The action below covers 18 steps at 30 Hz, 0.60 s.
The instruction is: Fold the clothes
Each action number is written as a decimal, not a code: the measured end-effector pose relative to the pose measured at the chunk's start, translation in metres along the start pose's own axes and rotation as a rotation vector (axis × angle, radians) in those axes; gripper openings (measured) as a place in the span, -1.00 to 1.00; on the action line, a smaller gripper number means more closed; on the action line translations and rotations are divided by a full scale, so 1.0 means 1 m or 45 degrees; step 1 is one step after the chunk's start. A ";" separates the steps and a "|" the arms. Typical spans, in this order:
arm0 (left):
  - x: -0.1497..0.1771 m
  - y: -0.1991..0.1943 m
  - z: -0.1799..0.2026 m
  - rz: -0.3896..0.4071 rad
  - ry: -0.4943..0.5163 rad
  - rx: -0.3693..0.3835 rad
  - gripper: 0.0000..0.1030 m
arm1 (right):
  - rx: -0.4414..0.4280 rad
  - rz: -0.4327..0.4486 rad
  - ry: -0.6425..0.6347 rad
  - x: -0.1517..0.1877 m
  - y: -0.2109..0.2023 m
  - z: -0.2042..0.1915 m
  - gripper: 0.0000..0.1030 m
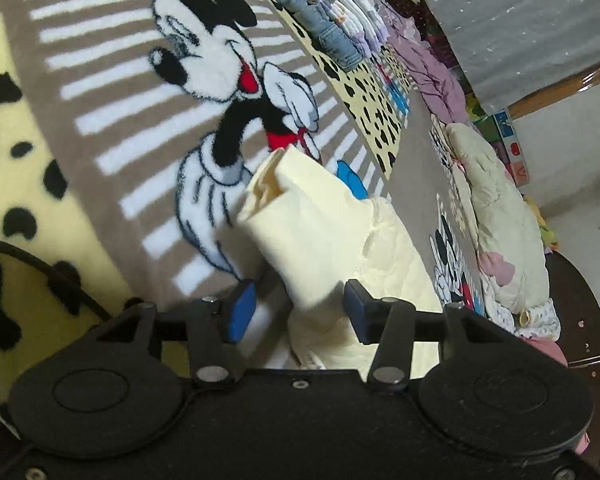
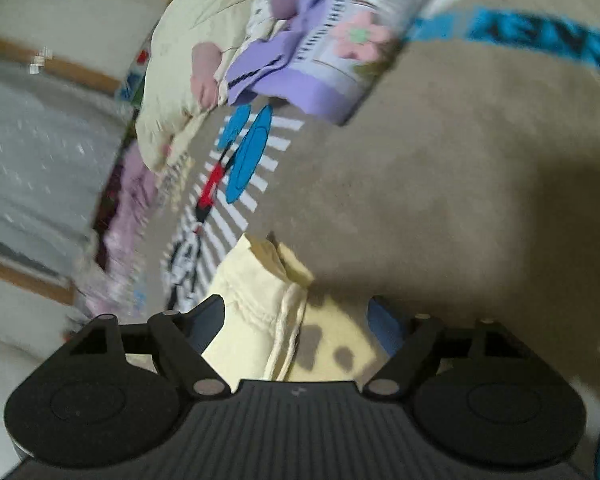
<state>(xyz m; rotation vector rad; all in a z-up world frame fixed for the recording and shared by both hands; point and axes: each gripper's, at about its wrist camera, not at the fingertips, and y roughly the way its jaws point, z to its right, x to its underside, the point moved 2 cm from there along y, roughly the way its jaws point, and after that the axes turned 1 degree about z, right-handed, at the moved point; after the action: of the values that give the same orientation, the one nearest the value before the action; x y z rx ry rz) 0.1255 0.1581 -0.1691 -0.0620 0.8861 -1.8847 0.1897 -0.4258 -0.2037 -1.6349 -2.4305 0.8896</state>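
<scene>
A pale yellow garment point(image 1: 312, 232) lies bunched and partly folded on a Mickey Mouse blanket point(image 1: 140, 120). My left gripper point(image 1: 298, 304) is open, its blue pads on either side of the garment's lower part without closing on it. In the right wrist view the same yellow garment point(image 2: 256, 312) lies between the fingers of my right gripper point(image 2: 296, 320), which is open; the cloth sits nearer the left finger. The right view is motion blurred.
A row of folded clothes, denim point(image 1: 320, 20) and lilac pieces, lies along the far blanket edge. A cream pillow point(image 1: 496, 200) and loose garments lie to the right. A purple patterned garment point(image 2: 320, 52) and the cream pillow point(image 2: 180, 60) lie ahead of the right gripper.
</scene>
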 end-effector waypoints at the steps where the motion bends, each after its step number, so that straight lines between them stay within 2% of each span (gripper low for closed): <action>1: 0.001 -0.001 0.002 0.001 0.005 0.005 -0.08 | -0.017 -0.003 0.009 0.001 0.001 0.003 0.52; 8: 0.006 -0.001 0.012 -0.005 0.058 -0.011 -0.07 | -0.114 0.018 0.022 -0.002 0.023 0.003 0.51; 10: 0.007 0.000 0.012 0.000 0.074 -0.008 -0.07 | -0.117 -0.020 -0.068 -0.009 0.033 -0.006 0.51; 15: 0.008 0.006 0.014 0.000 0.124 -0.015 -0.07 | -0.080 -0.035 -0.544 0.003 0.047 -0.030 0.42; 16: 0.008 0.007 0.014 -0.002 0.125 -0.021 -0.07 | -0.079 -0.025 -0.589 0.006 0.046 -0.032 0.41; 18: 0.009 0.010 0.013 -0.005 0.117 -0.023 -0.07 | -0.093 0.013 -0.534 0.006 0.045 -0.029 0.33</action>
<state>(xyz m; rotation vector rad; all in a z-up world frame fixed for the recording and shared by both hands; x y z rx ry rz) 0.1342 0.1416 -0.1688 0.0122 0.9664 -1.8953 0.2343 -0.3966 -0.2040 -1.6212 -2.7497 1.2717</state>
